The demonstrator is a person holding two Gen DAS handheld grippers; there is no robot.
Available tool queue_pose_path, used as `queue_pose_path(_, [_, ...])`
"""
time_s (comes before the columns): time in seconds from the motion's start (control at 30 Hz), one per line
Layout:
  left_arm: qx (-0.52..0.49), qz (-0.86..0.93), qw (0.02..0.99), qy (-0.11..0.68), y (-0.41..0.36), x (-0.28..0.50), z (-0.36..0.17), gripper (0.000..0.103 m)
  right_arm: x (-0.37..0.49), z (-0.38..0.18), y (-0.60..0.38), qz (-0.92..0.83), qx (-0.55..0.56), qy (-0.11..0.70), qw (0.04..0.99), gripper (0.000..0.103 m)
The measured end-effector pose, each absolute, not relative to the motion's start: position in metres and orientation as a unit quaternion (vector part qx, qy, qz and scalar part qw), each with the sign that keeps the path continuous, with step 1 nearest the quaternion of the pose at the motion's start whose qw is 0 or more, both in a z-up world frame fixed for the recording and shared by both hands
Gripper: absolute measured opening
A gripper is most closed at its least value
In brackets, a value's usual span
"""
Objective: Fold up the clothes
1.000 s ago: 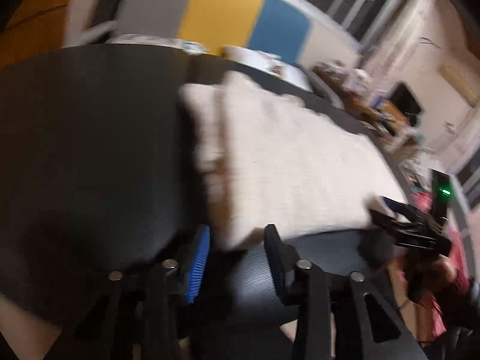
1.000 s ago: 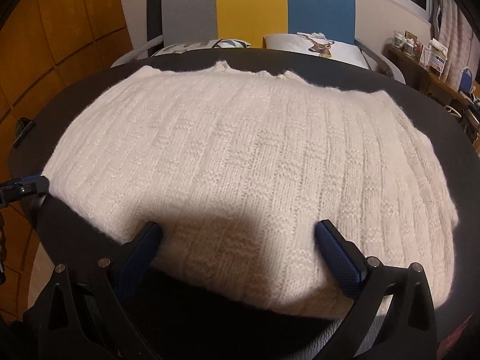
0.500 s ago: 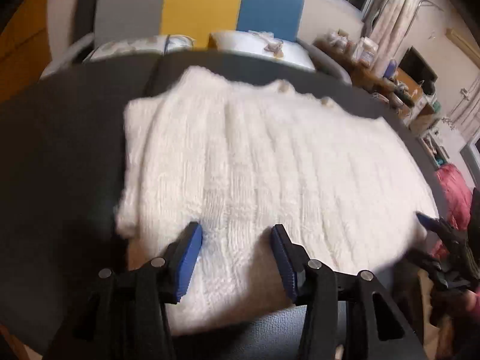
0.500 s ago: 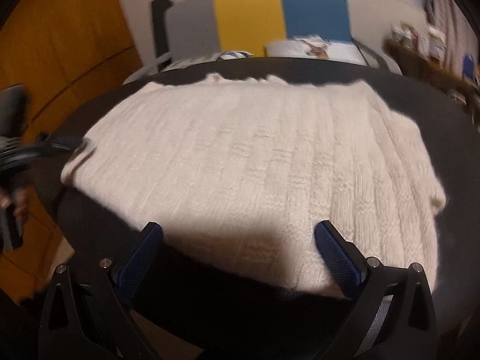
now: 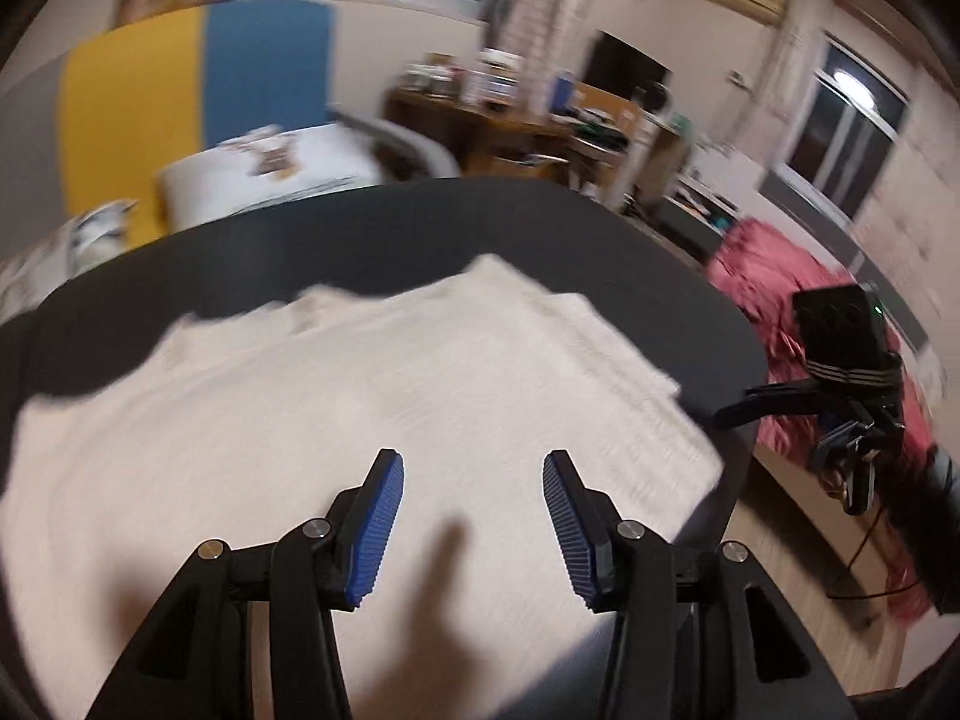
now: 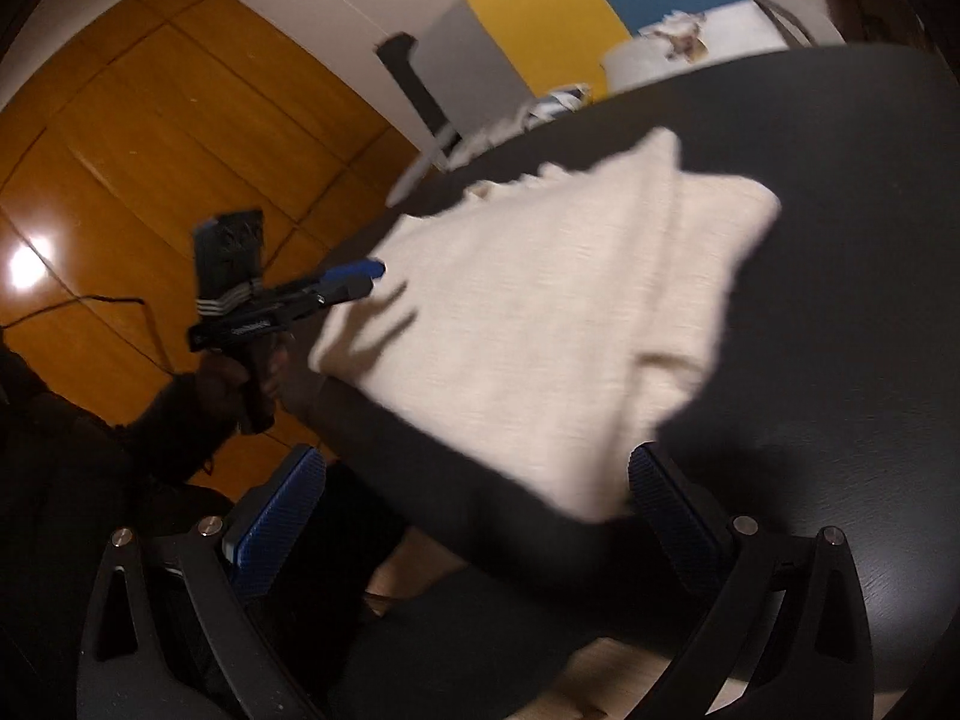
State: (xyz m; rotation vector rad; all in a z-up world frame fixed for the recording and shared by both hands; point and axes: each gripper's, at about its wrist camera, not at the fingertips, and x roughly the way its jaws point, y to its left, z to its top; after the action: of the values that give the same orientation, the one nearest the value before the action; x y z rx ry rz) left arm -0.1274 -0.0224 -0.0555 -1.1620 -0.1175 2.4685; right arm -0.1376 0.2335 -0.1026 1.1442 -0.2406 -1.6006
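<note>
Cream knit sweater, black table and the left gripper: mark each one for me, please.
cream knit sweater (image 5: 360,420), left wrist view, middle of the flat knit.
black table (image 6: 840,312), right wrist view, bare top right of the sweater.
left gripper (image 5: 473,468), left wrist view, midway between its open jaws.

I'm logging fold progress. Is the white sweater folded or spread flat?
Folded: the white sweater lies as a compact block on the black table, one layer overlapping another along its right side.

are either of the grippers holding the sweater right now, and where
Nothing is held: left gripper and right gripper are both open above the cream knitted sweater.
</note>
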Motion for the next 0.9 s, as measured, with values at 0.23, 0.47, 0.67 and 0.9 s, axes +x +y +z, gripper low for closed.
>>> queue_pose_path(0.23, [-0.436, 0.868, 0.237, -0.032, 0.018, -0.155, -0.083, 0.050, -0.154, -0.118, 0.204, -0.606, 0.505, -0.078, 0.609, 0.103])
queue_pose_path(0.47, [-0.440, 0.864, 0.241, -0.042, 0.014, -0.160, -0.108, 0.049, -0.149, -0.112, 0.175, -0.473, 0.553, -0.029, 0.685, 0.103])
queue_pose_path(0.67, [-0.436, 0.869, 0.231, 0.044, 0.031, -0.153, -0.111, 0.049, -0.139, -0.118, 0.156, -0.425, 0.586, 0.065, 0.687, 0.103])
queue_pose_path(0.9, [-0.428, 0.867, 0.255, 0.008, 0.030, -0.151, -0.094, 0.049, -0.141, -0.115, 0.168, -0.457, 0.586, 0.059, 0.667, 0.103])
